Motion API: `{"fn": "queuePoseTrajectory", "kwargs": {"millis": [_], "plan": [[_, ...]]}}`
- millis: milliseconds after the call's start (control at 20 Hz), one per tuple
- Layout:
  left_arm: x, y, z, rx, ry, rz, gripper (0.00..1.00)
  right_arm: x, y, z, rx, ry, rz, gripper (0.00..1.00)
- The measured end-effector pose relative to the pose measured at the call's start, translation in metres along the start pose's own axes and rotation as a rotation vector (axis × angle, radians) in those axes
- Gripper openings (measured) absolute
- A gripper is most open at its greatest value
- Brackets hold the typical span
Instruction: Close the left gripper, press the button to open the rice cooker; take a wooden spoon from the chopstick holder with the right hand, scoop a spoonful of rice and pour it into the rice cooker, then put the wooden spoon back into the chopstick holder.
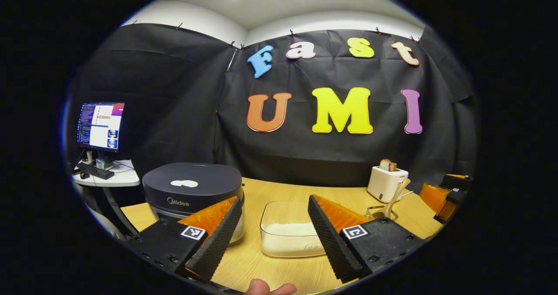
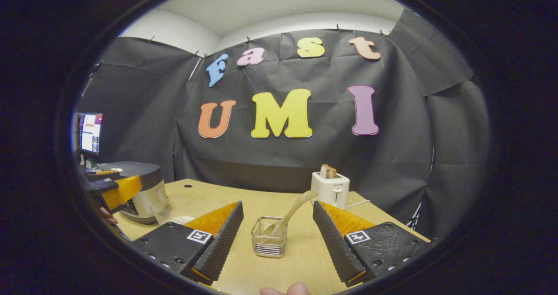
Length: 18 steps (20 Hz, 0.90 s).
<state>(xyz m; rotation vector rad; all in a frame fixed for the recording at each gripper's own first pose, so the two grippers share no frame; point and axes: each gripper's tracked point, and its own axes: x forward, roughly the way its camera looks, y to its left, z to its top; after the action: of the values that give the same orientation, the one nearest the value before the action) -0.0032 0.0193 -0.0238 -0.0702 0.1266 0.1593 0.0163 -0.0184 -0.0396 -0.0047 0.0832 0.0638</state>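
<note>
Your left hand-held gripper (image 1: 272,236) was spread wide and held nothing — the task wants it pressed together before the button press. From it, the rice cooker (image 1: 192,189) sat ahead and to the left on the desk (image 1: 270,190), lid down, nearer this hand than the other. The rice container (image 1: 290,234) lay straight ahead between the fingers. Your right hand-held gripper (image 2: 277,242), also spread, faced the chopstick holder (image 2: 269,242) — the wooden spoon (image 2: 291,216) leaned up and rightward.
</note>
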Motion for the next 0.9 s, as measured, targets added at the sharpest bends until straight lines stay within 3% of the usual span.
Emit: {"fn": "queuePoseTrajectory", "kwargs": {"millis": [250, 450, 650, 900], "plan": [[-0.003, 0.039, 0.023, 0.043, 0.005, 0.106, 1.0, 0.012, -0.001, -0.006, 0.004, -0.018, 0.04, 0.95], [-0.001, 0.077, 0.042, 0.091, 0.04, 0.162, 0.94, 0.018, -0.006, -0.01, 0.035, -0.003, 0.069, 0.95], [0.009, 0.105, 0.06, 0.134, 0.09, 0.186, 0.88, 0.021, -0.012, -0.011, 0.046, -0.001, 0.071, 0.96], [0.027, 0.13, 0.061, 0.116, 0.21, 0.194, 0.76, 0.027, -0.02, -0.013, 0.059, -0.005, 0.081, 0.95]]}}
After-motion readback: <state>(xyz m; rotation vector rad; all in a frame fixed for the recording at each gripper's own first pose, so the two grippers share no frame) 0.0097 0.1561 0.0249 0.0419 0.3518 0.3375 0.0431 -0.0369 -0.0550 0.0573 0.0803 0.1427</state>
